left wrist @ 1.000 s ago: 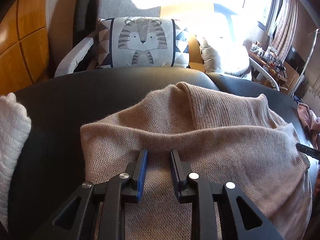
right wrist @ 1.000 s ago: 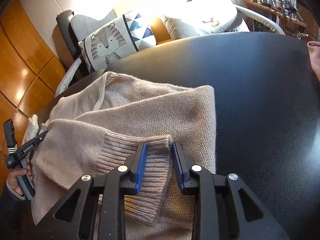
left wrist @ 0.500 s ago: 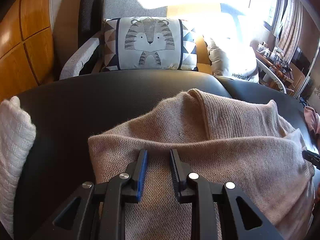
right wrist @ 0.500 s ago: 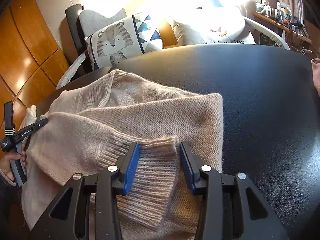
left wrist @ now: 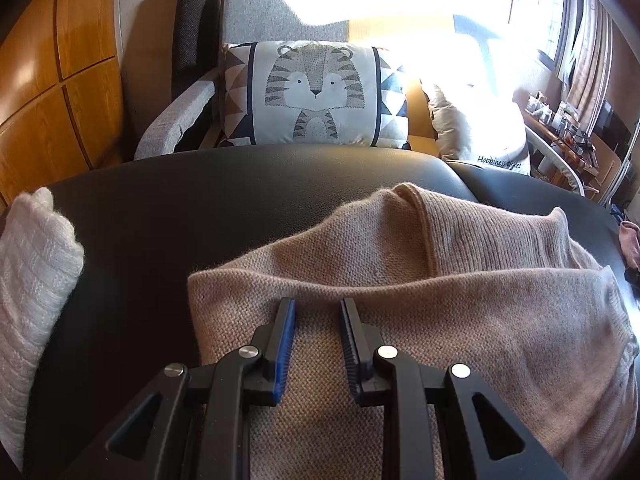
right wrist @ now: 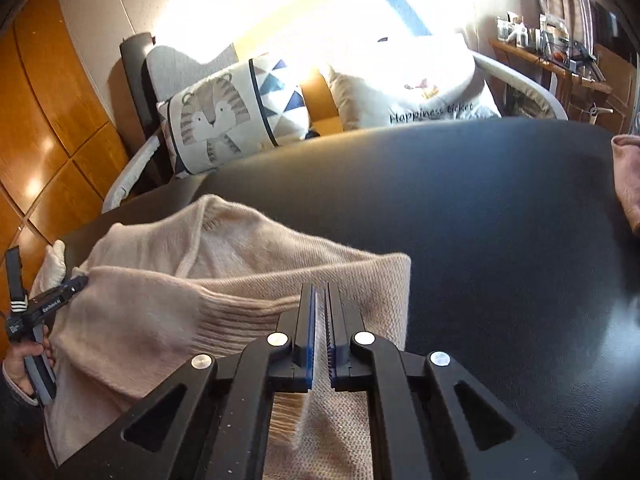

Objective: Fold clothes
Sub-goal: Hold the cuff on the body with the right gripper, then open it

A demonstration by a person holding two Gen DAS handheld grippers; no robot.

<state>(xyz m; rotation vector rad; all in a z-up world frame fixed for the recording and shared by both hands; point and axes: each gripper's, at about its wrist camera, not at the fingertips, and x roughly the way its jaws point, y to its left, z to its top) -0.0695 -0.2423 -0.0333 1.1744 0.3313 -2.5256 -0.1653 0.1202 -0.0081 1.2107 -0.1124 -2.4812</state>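
A beige knit sweater lies partly folded on the black padded table. My left gripper rests on its near left part, with thick knit bunched between the blue pads. In the right wrist view the same left gripper bites the sweater's left edge, with a hand on its grip. My right gripper sits over the ribbed sleeve cuff. Its jaws are closing tight on a pinch of that cuff, and the fabric tents up into them.
A white knit garment lies at the table's left edge and a pink one at its right edge. Behind the table stands a grey chair with a tiger cushion and a white pillow.
The right jaws, open around the ribbed cuff before, have come together on it, and that gripper has risen slightly. The left gripper keeps the same gap and has tilted a little.
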